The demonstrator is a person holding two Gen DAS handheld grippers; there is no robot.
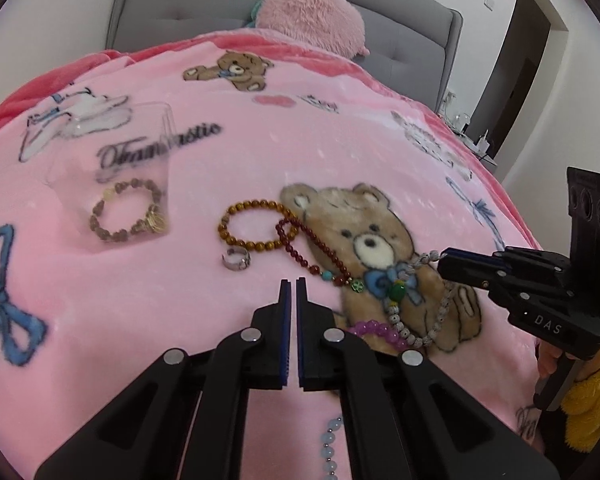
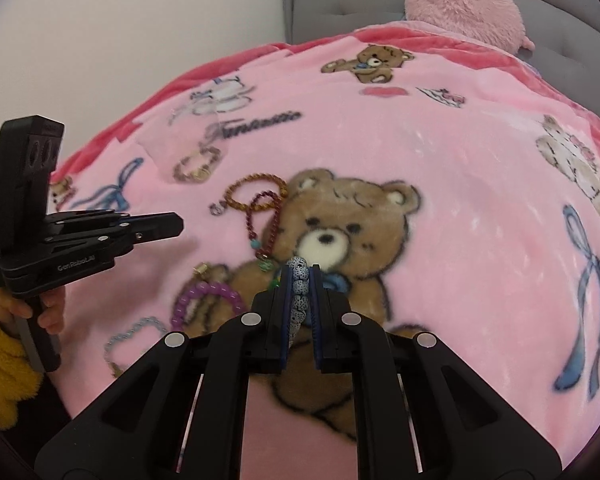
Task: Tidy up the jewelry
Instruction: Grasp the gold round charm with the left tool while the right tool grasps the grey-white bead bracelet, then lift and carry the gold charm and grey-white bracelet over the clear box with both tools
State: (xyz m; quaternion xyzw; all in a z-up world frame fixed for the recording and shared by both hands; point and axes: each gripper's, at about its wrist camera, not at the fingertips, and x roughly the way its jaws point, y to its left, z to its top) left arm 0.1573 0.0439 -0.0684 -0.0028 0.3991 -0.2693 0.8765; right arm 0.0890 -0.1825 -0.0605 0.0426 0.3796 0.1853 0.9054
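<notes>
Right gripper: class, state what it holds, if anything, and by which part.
The right gripper is shut on the white speckled bead necklace, pinching a short run of beads at one end of its loop.

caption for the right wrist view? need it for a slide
Right gripper shut on a speckled white bead strand above a pink teddy-bear blanket, left gripper empty alongside.

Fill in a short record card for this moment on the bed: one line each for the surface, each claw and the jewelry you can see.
surface: pink teddy-bear blanket
right claw: shut on the speckled white bead strand
left claw: nearly closed, holding nothing, above the blanket
clear box: holds a brown bead bracelet
loose on blanket: amber bead bracelet, dark red bead strand, silver ring, purple bracelet
</notes>
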